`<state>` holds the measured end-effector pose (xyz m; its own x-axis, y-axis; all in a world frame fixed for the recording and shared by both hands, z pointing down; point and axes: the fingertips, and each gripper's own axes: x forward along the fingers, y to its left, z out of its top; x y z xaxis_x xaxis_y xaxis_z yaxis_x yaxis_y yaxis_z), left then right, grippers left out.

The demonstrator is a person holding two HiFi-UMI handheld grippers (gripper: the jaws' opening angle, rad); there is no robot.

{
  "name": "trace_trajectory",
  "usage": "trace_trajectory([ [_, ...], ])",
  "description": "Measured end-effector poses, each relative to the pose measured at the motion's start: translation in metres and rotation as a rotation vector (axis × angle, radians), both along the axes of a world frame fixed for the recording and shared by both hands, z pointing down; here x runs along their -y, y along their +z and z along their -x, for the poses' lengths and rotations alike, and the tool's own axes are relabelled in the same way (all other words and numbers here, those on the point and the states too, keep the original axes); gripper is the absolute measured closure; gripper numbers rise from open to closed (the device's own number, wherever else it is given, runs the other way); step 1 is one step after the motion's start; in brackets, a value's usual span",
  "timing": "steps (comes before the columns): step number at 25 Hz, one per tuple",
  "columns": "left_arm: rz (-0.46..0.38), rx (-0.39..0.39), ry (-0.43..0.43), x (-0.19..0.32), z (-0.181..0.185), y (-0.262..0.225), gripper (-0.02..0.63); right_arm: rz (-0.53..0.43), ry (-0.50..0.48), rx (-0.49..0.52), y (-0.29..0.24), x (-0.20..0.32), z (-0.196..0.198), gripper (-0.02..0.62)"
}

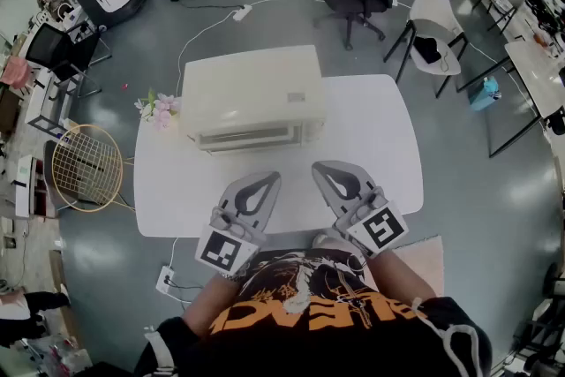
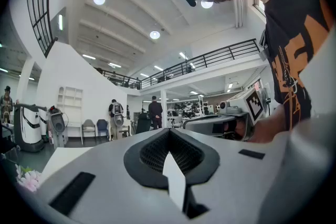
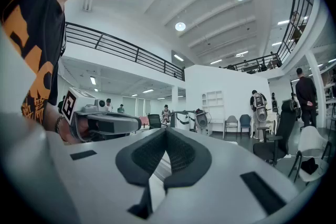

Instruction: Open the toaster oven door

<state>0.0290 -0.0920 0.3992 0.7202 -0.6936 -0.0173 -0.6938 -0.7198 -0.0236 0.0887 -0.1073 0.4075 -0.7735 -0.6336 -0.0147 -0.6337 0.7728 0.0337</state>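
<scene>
Grippers shut and empty at the near edge – oven door not yet touched

The cream, round-cornered toaster oven (image 1: 252, 93) is set at the far side of the smooth white table (image 1: 371, 154), well apart from the left gripper (image 1: 272, 177) and the right gripper (image 1: 320, 166). Both sets of jaws are seen closed tip to tip, grey plastic with dark ribbed pads and nothing between them. The door handle cannot be made out from above. If the door is pulled with the box left unbraced, the oven could likely be dragged across the slick top – or the flowers (image 1: 157, 109) beside it knocked.

No legible text; orange lettering (image 1: 353, 312) on black shirt (image 1: 309, 353) unreadable; toaster oven (image 1: 252, 84) label (image 1: 296, 97) too small
</scene>
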Motion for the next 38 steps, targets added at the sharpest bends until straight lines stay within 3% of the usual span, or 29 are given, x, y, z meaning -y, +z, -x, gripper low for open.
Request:
trace_trajectory([
  [10, 0.004, 0.002, -0.032, 0.001, 0.02, 0.004, 0.584, 0.007, -0.025, 0.017, 0.0, 0.009, 0.021, 0.581],
  [16, 0.038, -0.008, -0.067, 0.005, 0.038, 0.013, 0.584, 0.185, 0.043, -0.075, 0.062, 0.05, 0.022, 0.581],
  [22, 0.064, -0.005, -0.111, -0.001, 0.064, 0.027, 0.584, 0.365, 0.094, -0.164, 0.126, 0.102, 0.03, 0.497],
  [32, 0.157, 0.082, -0.161, 0.007, 0.107, 0.09, 0.583, 0.362, 0.13, -0.228, 0.153, 0.127, 0.047, 0.509],
  [38, 0.168, 0.097, -0.137, 0.022, 0.106, 0.106, 0.583, 0.405, 0.175, -0.252, 0.172, 0.136, 0.043, 0.508],
])
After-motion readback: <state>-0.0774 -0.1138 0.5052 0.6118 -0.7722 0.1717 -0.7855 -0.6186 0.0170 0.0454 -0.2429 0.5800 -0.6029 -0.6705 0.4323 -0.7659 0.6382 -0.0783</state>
